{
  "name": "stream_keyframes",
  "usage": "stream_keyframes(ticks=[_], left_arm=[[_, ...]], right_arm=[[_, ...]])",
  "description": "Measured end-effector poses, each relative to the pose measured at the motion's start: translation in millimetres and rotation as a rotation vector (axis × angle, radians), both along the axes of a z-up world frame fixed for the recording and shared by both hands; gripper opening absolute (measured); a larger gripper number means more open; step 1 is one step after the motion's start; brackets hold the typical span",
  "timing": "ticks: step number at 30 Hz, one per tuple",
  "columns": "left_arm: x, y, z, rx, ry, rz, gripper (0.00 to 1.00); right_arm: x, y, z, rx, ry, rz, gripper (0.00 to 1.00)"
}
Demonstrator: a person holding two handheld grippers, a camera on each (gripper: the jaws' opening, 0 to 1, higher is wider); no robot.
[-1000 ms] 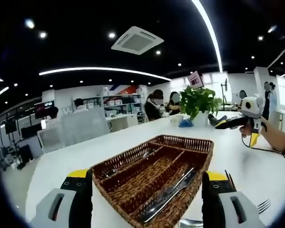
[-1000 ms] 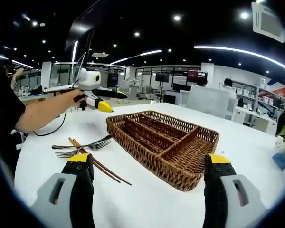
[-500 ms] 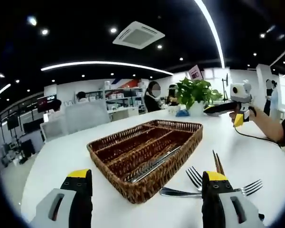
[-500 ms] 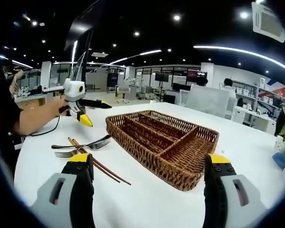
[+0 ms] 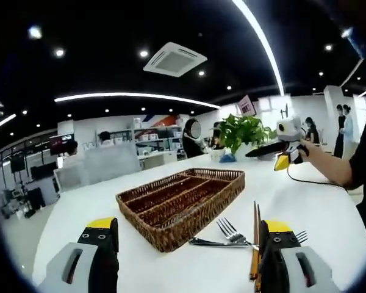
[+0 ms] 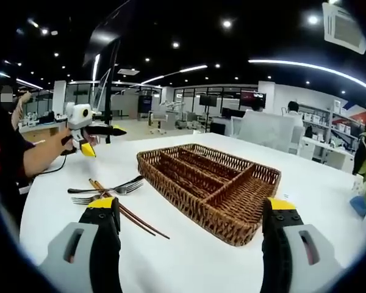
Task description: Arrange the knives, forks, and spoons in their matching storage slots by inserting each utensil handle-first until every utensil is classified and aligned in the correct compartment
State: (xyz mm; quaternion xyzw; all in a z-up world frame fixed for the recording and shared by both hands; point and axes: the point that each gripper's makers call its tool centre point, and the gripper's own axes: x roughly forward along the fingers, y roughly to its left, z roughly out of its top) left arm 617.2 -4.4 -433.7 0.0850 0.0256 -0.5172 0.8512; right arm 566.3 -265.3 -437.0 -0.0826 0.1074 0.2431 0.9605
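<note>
White desk [image 6: 189, 256] holds basket [image 6: 208, 183], forks [image 6: 107, 189], chopsticks [image 6: 127, 210]; both claws, left [image 5: 186, 256] and right [image 6: 192, 244], gape apart, empty.

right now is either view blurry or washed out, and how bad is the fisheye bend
Left gripper view: wicker tray and forks sharp, white table bright but not blown out, ceiling light strips bowed by the lens. Right gripper view: tray crisp, background office soft, edges strongly curved.
</note>
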Motion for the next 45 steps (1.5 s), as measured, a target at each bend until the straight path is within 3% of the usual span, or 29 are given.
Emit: stream_keyframes(ticks=[20, 23, 25, 28, 37, 45], left_arm=[[1.6, -7, -5.7, 0.036, -0.031, 0.029, 1.00], [-2.9, -16, -7.1, 0.010, 0.025, 0.009, 1.00], [-4.4, -23, -10.2, 0.044, -0.003, 0.008, 1.00], [-3.6, -27, -23.6, 0.095, 0.022, 0.011, 1.00], [-5.0, -29, -29.3, 0.110, 0.039, 0.009, 1.00], [-19.0, -39, -49.6, 0.190, 0.065, -0.056, 1.00]], right_arm=[[-3, -2, 0.7, -0.009, -0.005, 0.004, 0.99], [-7, 6, -1.3, -0.048, -0.007, 0.029, 0.99], [-7, 7, -1.4, -0.071, -0.015, 0.034, 0.99], [-7, 0, 0.6, -0.058, -0.013, 0.014, 0.99], [-4, -9, 2.9, -0.013, -0.011, -0.020, 0.99], [-5, -3, 0.7, -0.015, -0.004, -0.008, 0.99]])
